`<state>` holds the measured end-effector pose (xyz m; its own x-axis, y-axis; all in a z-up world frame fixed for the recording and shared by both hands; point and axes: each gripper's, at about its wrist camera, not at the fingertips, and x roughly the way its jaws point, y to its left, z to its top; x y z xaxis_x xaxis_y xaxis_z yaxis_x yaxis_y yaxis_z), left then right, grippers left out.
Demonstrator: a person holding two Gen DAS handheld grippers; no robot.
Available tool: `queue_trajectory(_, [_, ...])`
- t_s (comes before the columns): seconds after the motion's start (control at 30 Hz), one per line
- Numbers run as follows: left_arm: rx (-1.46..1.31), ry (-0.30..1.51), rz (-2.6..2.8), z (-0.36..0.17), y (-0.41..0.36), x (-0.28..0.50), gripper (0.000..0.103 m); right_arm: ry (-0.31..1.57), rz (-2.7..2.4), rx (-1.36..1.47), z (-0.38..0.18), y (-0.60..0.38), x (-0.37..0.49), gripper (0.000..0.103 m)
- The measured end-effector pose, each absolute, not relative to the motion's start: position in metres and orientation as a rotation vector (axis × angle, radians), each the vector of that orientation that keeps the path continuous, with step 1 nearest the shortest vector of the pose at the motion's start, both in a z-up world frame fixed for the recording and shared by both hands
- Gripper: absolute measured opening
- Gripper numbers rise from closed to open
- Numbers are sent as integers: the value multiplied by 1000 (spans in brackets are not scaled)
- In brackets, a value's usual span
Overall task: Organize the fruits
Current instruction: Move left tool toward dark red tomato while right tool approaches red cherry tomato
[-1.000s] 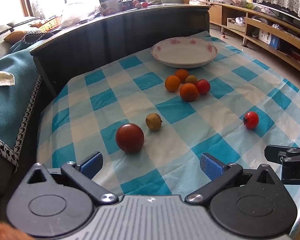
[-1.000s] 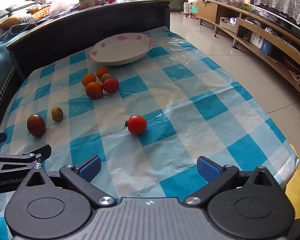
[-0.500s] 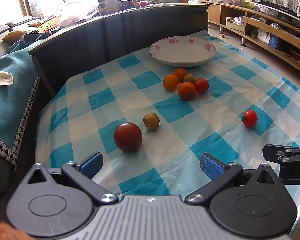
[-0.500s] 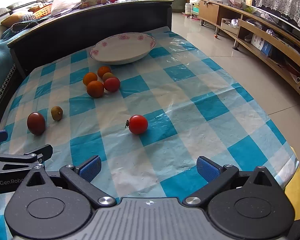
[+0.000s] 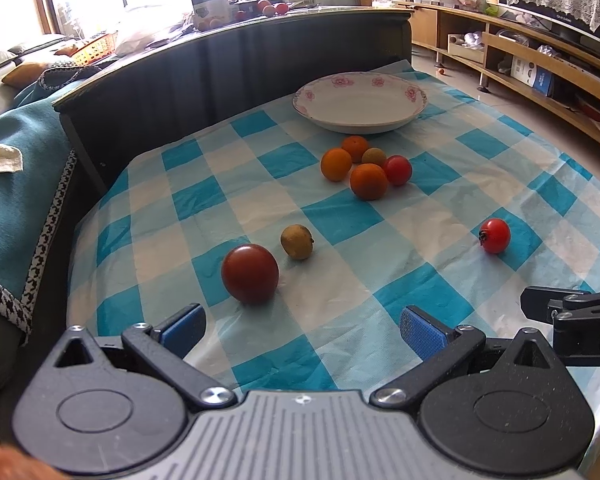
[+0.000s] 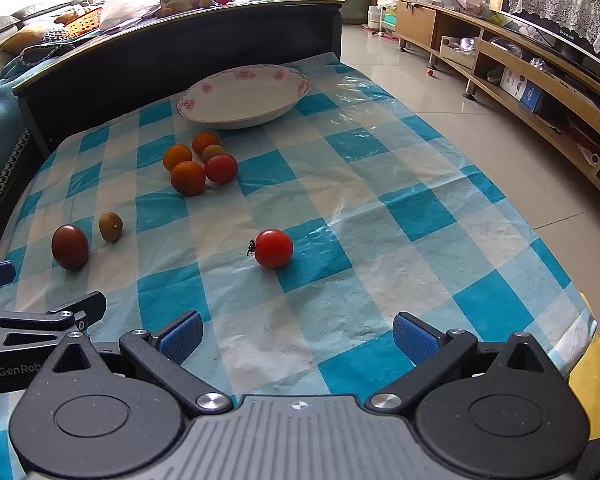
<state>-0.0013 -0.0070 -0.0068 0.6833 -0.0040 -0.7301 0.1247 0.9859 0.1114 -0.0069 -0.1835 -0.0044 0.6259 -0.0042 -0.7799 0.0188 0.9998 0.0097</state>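
Note:
A white plate with pink flowers (image 5: 360, 100) (image 6: 244, 96) stands empty at the far side of the checked cloth. Just in front of it lies a cluster of oranges (image 5: 368, 181) (image 6: 187, 177), a small brown fruit and a red tomato (image 5: 397, 169) (image 6: 221, 168). A dark red fruit (image 5: 250, 268) (image 6: 69, 246) and a brown kiwi-like fruit (image 5: 297, 241) (image 6: 110, 226) lie close before my left gripper (image 5: 302, 330), which is open and empty. A lone red tomato (image 6: 273, 248) (image 5: 495, 235) lies ahead of my open, empty right gripper (image 6: 298, 338).
A dark headboard-like panel (image 5: 220, 76) rises behind the table, with clutter on top. A teal blanket (image 5: 16, 168) lies to the left. Wooden shelving (image 6: 540, 80) lines the right wall across tiled floor. The table edge drops off at right (image 6: 580, 292).
Both grippers have crept slightly forward toward the fruit; the dark red fruit and lone tomato sit a little nearer in view. Jaws stay open.

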Motion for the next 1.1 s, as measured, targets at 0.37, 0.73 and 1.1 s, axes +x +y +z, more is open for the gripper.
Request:
queue_trajectory(0.37, [158, 817, -75, -7, -9, -2, 103, 895, -13, 17, -5, -183, -7, 96])
queue_trajectory(0.73, [157, 823, -84, -10, -11, -2, 103, 903, -11, 18, -8, -183, -6, 96])
queue_trajectory(1.1, [153, 824, -94, -10, -8, 0, 103, 912, -3, 27, -8, -182, -1, 95])
